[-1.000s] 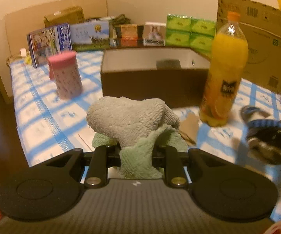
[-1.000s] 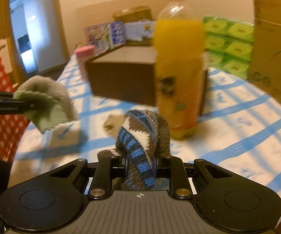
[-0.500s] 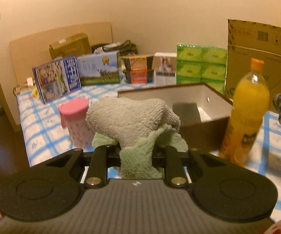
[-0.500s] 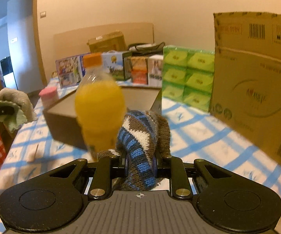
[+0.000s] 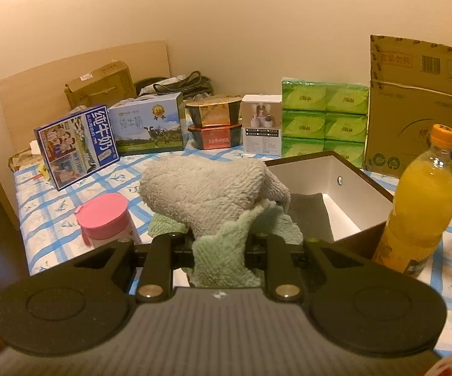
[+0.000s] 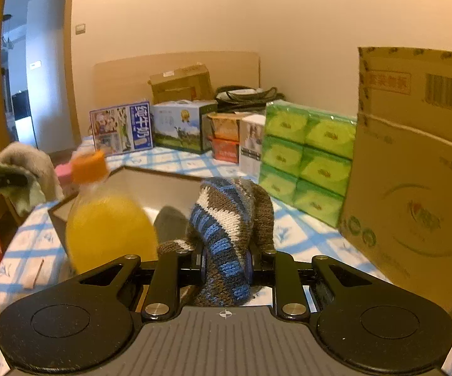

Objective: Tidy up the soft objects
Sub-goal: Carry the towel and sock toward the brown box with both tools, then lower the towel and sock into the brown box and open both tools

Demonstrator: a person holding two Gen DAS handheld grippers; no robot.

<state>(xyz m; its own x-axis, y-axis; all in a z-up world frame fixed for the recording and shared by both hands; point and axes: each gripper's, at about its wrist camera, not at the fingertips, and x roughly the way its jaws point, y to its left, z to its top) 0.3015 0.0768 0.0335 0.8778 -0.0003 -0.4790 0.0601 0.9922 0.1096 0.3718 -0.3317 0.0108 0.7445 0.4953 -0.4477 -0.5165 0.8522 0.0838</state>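
While the table [image 5: 53, 219] runs off past both views' edges, its far side crowded with cartons, the open box [image 5: 345, 181] sits just beyond both pairs of fingers, its floor partly hidden by the towel [image 5: 207, 188] and a blurred bottle [image 6: 106, 219]. The left gripper [image 5: 218, 247] is clamped on the towel, whose bulk covers the fingertips. The right gripper [image 6: 226, 263] pinches a knit sock [image 6: 229, 216], open tablecloth to its right.
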